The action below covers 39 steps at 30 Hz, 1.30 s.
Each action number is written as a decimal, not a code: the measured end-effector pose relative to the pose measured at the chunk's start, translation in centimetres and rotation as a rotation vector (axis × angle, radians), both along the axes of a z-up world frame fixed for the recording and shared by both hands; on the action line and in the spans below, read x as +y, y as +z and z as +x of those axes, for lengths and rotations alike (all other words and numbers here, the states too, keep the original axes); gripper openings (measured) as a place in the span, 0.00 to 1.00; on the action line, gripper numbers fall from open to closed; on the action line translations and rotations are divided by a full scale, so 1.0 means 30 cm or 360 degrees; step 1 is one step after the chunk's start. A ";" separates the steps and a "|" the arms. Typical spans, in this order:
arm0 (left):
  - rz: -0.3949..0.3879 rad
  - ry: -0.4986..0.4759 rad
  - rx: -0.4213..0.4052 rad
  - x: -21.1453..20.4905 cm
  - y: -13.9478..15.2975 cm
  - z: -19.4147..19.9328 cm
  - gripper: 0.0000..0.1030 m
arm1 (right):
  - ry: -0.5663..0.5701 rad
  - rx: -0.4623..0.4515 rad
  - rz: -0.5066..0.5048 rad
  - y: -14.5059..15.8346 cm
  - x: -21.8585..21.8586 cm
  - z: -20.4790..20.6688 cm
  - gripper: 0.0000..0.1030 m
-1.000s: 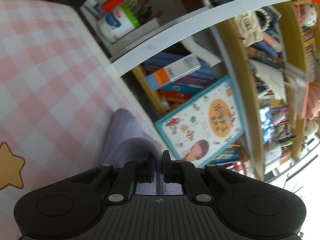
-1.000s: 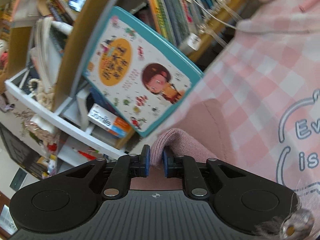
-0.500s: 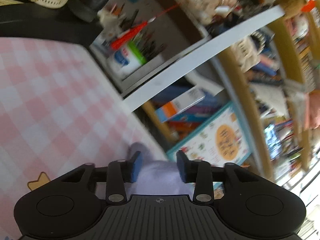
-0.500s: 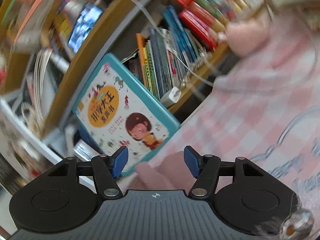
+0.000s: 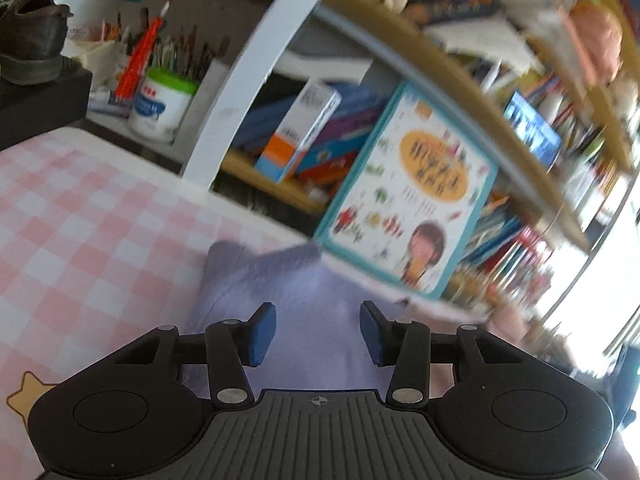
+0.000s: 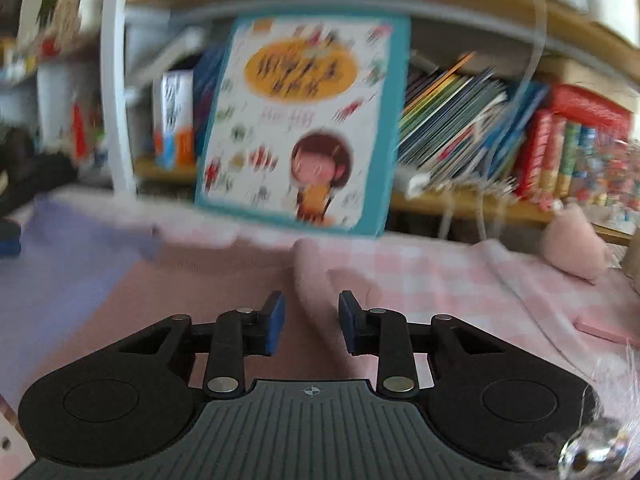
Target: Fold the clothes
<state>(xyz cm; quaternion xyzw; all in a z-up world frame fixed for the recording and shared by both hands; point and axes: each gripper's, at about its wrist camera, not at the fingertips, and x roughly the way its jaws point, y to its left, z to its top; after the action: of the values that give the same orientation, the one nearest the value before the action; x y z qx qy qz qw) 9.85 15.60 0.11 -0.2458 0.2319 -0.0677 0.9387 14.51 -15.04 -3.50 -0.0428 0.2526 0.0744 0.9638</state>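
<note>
Bookshelves (image 6: 460, 204) crowd the background of both views, their wooden boards packed with leaning spines. A teal-edged children's picture book (image 5: 404, 204) stands face-out against them; its orange title patch and the lettering on the white-and-orange box (image 5: 298, 132) beside it are too blurred to read. Further left, a green-lidded white jar (image 5: 162, 108) sits by a cup of pencils, its label also illegible. Below lies a pink-and-white checked sheet (image 5: 80, 240) with a yellow star at its edge.

On that sheet the garment lies flat — a lilac part (image 5: 304, 300) under the left tongs (image 5: 318, 334) and a dusty-pink part (image 6: 224, 280) under the right tongs (image 6: 310, 322), its far edge running along the foot of the shelves. Both tongs hover with blue pads apart, gripping nothing. A pink plush toy (image 6: 576, 244) rests at the far right — well clear of the cloth.
</note>
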 end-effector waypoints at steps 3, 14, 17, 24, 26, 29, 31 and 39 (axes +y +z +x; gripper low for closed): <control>0.0012 0.0052 0.0071 0.020 -0.029 0.016 0.43 | -0.0176 0.0023 -0.0031 -0.023 -0.024 0.064 0.28; 0.0141 0.0144 -0.0011 0.059 0.024 0.000 0.44 | -0.0201 -0.0029 0.0309 0.014 -0.126 0.026 0.27; 0.0280 0.0121 -0.0011 0.034 0.040 0.035 0.43 | -0.0154 -0.0064 0.0312 0.029 -0.123 0.000 0.27; 0.0417 0.0115 0.0053 0.012 0.031 0.128 0.24 | -0.0075 -0.0071 0.0270 0.041 -0.104 -0.008 0.27; 0.0378 0.0133 0.0105 0.032 0.013 0.149 0.20 | -0.0085 -0.0008 0.0229 0.020 -0.095 0.035 0.27; 0.0336 0.0176 0.0165 0.062 -0.019 0.160 0.05 | -0.0151 0.0121 0.0229 -0.034 -0.104 0.094 0.16; 0.0287 0.0225 0.0157 0.080 -0.024 0.151 0.01 | -0.0161 0.0164 0.0378 -0.058 -0.130 0.109 0.06; 0.0244 0.0268 0.0192 0.099 -0.052 0.155 0.00 | -0.0277 0.0223 0.0733 -0.095 -0.207 0.119 0.05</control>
<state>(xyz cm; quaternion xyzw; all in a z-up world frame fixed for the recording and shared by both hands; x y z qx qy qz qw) 14.51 18.57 -1.44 -0.1955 0.2709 0.0441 0.9415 18.09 -21.24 -6.35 0.2049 0.2980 0.0496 0.9310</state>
